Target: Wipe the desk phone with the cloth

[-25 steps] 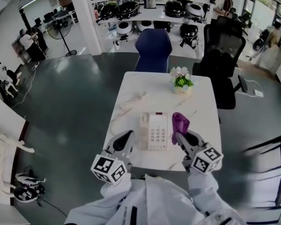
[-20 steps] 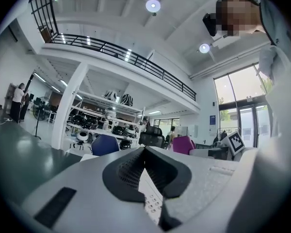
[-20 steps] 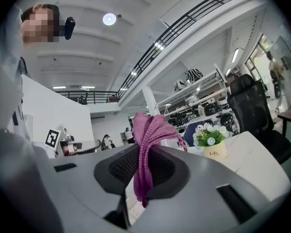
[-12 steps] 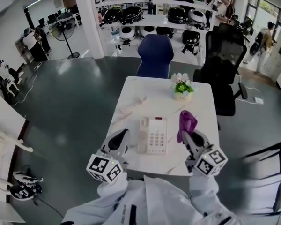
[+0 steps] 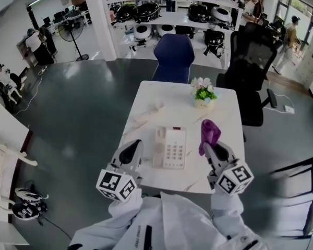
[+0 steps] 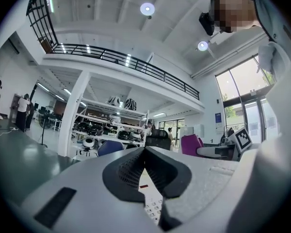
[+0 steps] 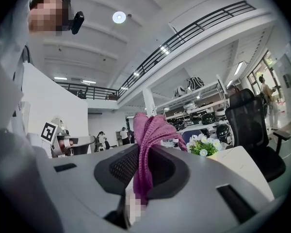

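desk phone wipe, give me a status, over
Status: right gripper shut on purple cloth, held up right of the desk phone, not touching it. Empty left gripper shut, left of phone. Only flowers behind; nothing blocks.

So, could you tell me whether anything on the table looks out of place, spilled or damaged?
Nothing stands out. The desk phone lies flat on the table, the flower pot stands upright, and nothing is spilled. The purple cloth is clamped in the right gripper, to the phone's right and not touching it.
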Available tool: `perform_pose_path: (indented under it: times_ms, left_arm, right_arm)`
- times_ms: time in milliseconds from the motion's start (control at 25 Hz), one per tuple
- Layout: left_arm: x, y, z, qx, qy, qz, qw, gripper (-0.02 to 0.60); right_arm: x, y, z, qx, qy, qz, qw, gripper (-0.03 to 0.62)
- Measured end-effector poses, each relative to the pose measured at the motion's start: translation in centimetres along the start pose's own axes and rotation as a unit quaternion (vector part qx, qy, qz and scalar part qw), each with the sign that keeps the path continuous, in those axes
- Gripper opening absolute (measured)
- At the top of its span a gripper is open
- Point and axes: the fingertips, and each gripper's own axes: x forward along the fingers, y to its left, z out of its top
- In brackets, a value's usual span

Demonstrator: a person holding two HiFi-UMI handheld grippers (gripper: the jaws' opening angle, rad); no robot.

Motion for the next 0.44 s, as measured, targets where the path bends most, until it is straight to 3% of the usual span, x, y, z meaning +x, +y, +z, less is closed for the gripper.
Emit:
perform_pose_path:
  times_ms: [440]
  left_arm:
    - [0.05, 0.6, -0.12, 0.001, 0.005, 0.016, 0.9999, -0.003]
  right_arm:
    - [-0.34, -0.89, -0.07, 0.001, 0.001, -0.012, 1.0, 0.037]
